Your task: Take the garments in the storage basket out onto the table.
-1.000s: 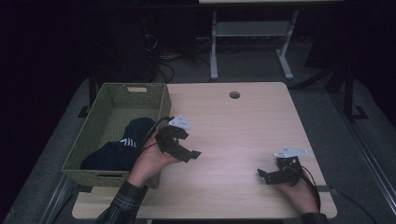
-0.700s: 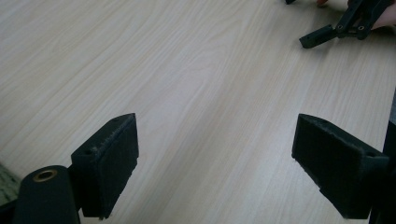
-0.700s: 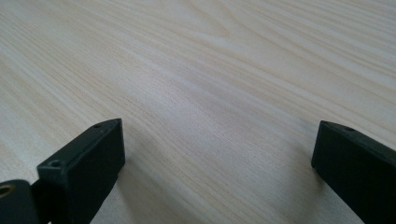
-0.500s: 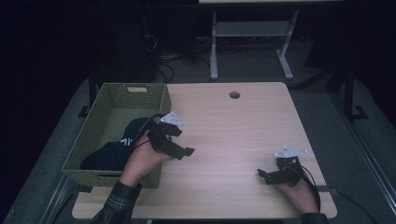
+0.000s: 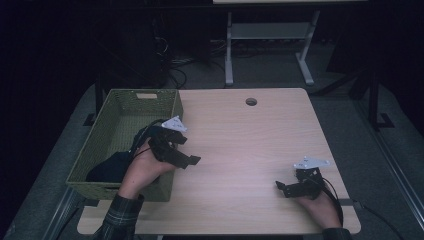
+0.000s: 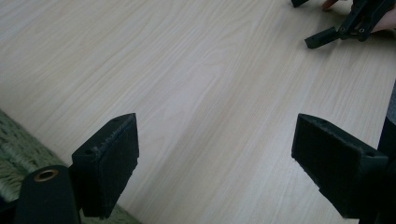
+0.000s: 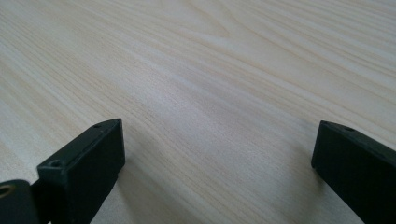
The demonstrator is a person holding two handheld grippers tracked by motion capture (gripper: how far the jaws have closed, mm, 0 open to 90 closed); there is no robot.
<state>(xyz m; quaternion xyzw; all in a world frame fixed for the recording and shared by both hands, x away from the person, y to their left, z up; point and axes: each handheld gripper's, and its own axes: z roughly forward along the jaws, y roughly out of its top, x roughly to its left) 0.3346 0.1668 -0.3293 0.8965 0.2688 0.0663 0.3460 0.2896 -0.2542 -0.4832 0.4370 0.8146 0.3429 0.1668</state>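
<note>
Grippers empty above the table, dark cloth in the basket.
Nearest us, our right gripper point(image 5: 295, 186) rests with jaws spread wide on the bare table point(image 5: 240, 145). Our left gripper point(image 5: 176, 151), jaws likewise apart and empty, hangs at the basket point(image 5: 125, 131) rim; the dark cloth point(image 5: 111, 166) lies behind those jaws, its shape largely hidden by the hand.

high overview, 2 close views, shared table point(image 5: 240, 135)
</note>
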